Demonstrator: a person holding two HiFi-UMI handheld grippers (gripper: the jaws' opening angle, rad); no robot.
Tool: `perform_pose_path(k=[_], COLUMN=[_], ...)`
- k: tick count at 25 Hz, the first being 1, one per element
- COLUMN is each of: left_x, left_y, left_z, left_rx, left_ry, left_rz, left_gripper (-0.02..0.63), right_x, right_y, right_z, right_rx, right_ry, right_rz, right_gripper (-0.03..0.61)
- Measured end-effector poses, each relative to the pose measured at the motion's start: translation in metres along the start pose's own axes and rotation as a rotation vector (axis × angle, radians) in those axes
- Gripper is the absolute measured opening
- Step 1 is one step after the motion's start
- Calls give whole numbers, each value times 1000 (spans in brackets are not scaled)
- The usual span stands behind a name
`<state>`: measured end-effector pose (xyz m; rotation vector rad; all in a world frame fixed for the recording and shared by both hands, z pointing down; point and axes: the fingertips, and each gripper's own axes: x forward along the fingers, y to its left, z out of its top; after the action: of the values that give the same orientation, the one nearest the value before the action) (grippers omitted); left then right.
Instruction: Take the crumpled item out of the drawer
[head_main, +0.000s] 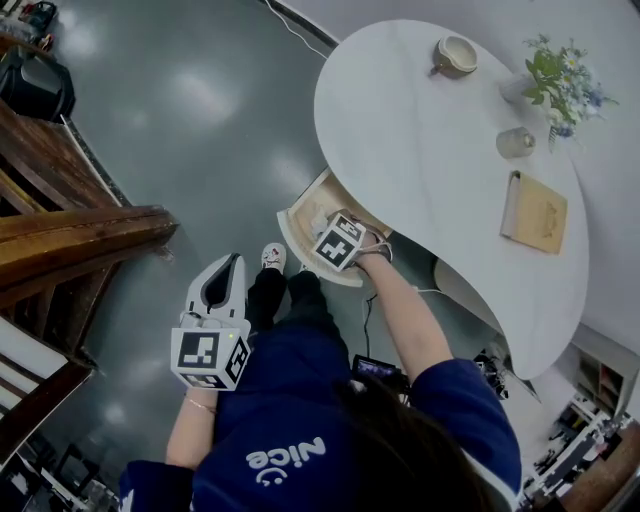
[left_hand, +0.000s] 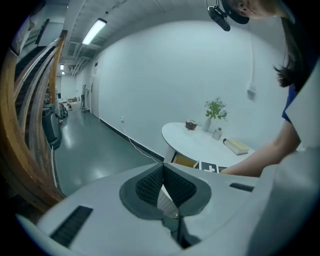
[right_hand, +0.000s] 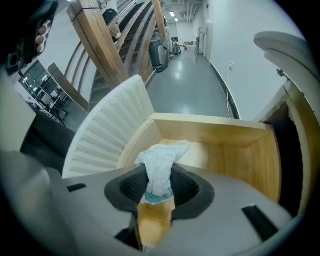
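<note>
Right gripper view: the right gripper (right_hand: 159, 181) is clamped on the crumpled item (right_hand: 162, 156) — a pale, wrinkled wad with a bluish lower edge, pinched between the two dark ribbed pads. The wad sticks out past the jaws over the open drawer (right_hand: 245, 150), whose wooden floor and walls lie just beyond it. I cannot tell whether its far end touches the floor. The drawer's ribbed white front (right_hand: 107, 132) curves away at the left.

In the head view this gripper points steeply down into the drawer, which is pulled out from under the edge of the white table (head_main: 420, 130). The left gripper (left_hand: 163, 187) hangs well apart from the drawer, over the grey floor (head_main: 200, 100) — its pads meet at the tips with nothing between them. On the tabletop stand a cup (head_main: 455, 55), a small jar (head_main: 515, 142) and a vase of flowers (head_main: 560, 75), and a book (head_main: 535, 210) lies near the right edge.
</note>
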<state>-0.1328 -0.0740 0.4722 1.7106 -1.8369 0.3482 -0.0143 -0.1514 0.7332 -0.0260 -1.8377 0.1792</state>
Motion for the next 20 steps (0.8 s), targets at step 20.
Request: perform_pose_path(k=[20], left_x=[21], left_y=[-25], left_z=[34], left_rx=[155], left_ry=[-39], left_rz=[-123], left_gripper=[3], right_x=[-90], right_y=[24], right_z=[3], right_rx=[270], right_ry=[-162], right_rz=[-59], right_gripper=[133])
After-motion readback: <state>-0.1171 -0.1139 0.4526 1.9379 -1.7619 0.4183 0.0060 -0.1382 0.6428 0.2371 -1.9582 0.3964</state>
